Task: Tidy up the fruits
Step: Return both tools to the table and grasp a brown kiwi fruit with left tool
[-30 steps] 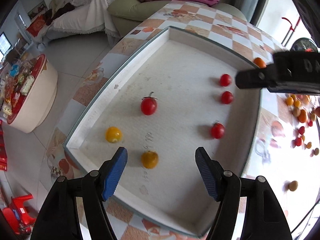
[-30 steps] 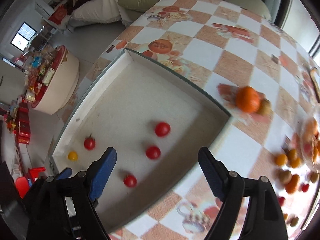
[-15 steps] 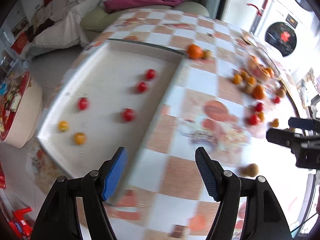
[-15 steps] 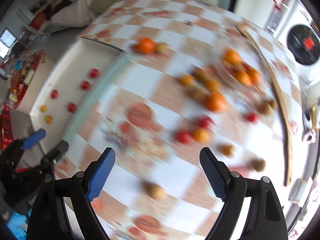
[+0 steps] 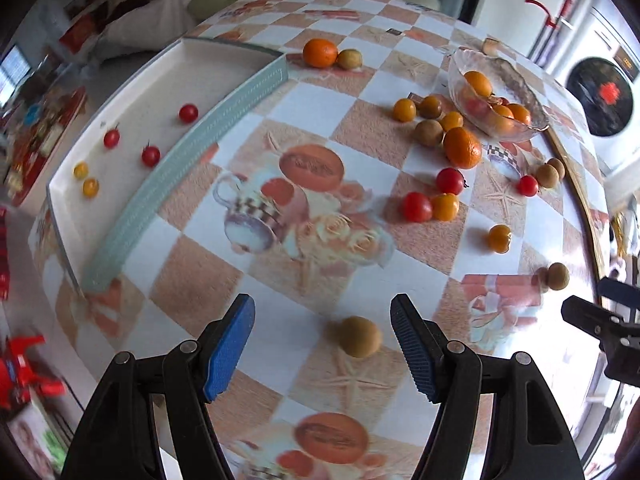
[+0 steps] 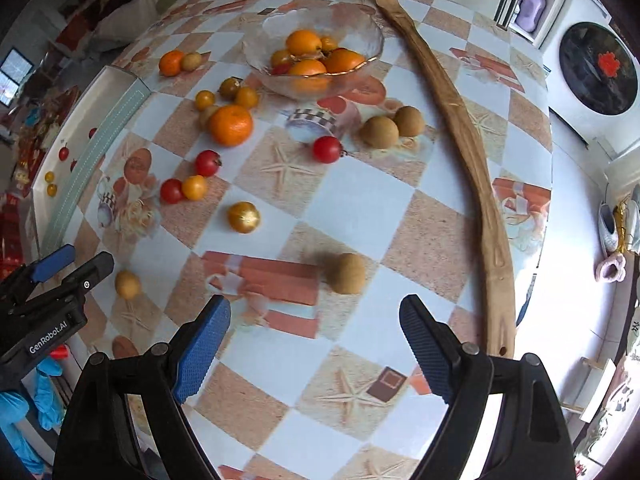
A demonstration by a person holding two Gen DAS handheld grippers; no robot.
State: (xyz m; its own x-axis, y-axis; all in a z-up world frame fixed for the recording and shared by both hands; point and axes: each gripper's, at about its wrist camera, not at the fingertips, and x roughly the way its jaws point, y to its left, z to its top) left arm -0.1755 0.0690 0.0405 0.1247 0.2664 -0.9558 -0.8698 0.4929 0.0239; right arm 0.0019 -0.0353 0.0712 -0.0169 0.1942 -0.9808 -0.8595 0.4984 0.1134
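Note:
My left gripper point(image 5: 322, 340) is open and empty above the table, with a brown longan point(image 5: 359, 337) between its fingers' line, just ahead. My right gripper point(image 6: 314, 346) is open and empty; another brown longan point(image 6: 346, 273) lies just ahead of it. A white tray point(image 5: 132, 92) at the left holds red and yellow cherry tomatoes point(image 5: 150, 156). Loose tomatoes, oranges point(image 6: 231, 125) and longans are scattered across the checked tablecloth. A glass bowl point(image 6: 360, 36) holds oranges.
A long wooden back scratcher point(image 6: 460, 120) lies along the table's right side. The left gripper shows at the lower left of the right wrist view point(image 6: 52, 280). A sofa and floor lie beyond the table's far edge.
Both grippers swung right, away from the tray, and now hover over the scattered fruit near the table's front. Both stayed open and empty.

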